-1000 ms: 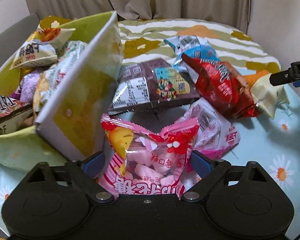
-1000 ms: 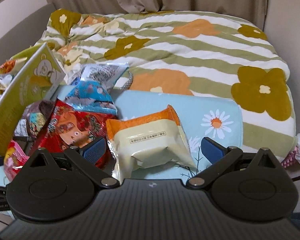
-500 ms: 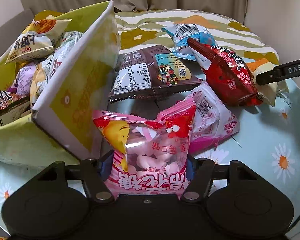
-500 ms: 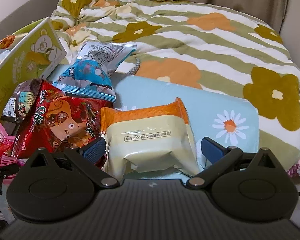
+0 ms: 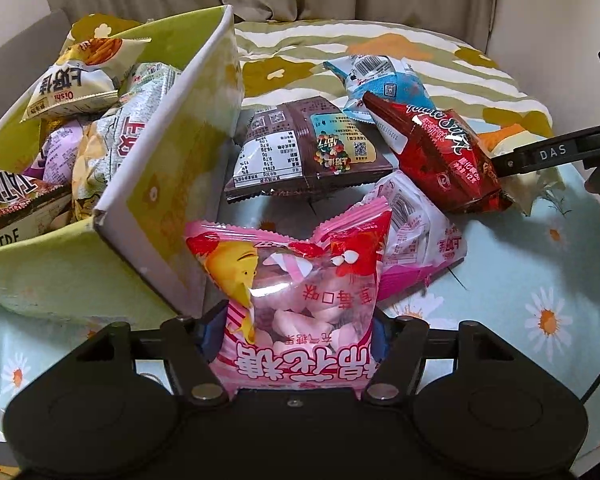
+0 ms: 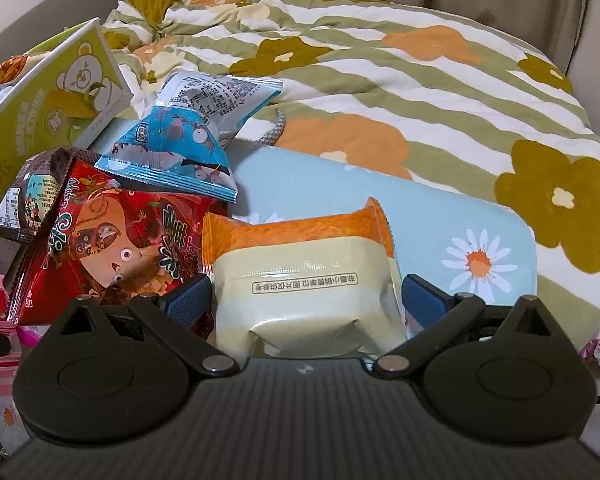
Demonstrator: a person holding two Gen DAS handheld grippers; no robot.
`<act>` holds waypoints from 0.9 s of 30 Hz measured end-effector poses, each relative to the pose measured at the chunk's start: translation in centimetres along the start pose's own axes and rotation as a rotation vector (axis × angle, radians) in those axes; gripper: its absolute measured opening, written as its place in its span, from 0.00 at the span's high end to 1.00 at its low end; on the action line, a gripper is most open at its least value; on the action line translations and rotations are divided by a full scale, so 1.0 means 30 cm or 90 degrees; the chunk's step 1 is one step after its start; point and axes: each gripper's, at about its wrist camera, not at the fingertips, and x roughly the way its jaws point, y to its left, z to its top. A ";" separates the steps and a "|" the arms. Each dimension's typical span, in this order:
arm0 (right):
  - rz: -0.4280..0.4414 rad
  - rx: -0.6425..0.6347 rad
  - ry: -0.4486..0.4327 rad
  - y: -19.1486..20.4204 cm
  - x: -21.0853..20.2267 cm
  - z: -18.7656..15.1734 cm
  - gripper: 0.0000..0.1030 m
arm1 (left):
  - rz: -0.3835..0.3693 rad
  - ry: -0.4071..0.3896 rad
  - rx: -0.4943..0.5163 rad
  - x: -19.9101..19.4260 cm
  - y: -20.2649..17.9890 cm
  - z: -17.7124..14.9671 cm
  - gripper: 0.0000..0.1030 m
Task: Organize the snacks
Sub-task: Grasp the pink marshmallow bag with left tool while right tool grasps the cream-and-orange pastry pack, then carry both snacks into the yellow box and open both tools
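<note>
Left gripper [image 5: 296, 328] has closed since a second ago: jaws were apart around the pink marshmallow bag [image 5: 290, 280], now clamped on its lower half, bag upright just beside the open corner of the green box [image 5: 172, 184]. Right gripper [image 6: 306, 300] has moved in on the orange-and-cream packet [image 6: 304, 276]; jaws apart, one blue pad on each side of it, contact unclear. Count outside the box, on the daisy-print tabletop [image 5: 532, 280]: 6 packets, namely 1 pink marshmallow bag (held), 1 pink-and-white packet [image 5: 420, 236] right behind it, 1 brown packet [image 5: 312, 152] lying back-side up, 1 red packet [image 5: 440, 152], 1 blue packet [image 5: 380, 80] at the far edge, 1 orange-and-cream packet. Red one overlaps the blue and sits just beside the orange-and-cream. Inside the box: at least 5 packets visible, piled, exact count can't tell. Floral striped quilt [image 6: 380, 80] lies past the tabletop.
</note>
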 end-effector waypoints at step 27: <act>-0.008 0.021 -0.113 0.115 -0.394 0.007 0.09 | -0.014 -0.144 -0.026 -0.336 0.037 0.104 0.32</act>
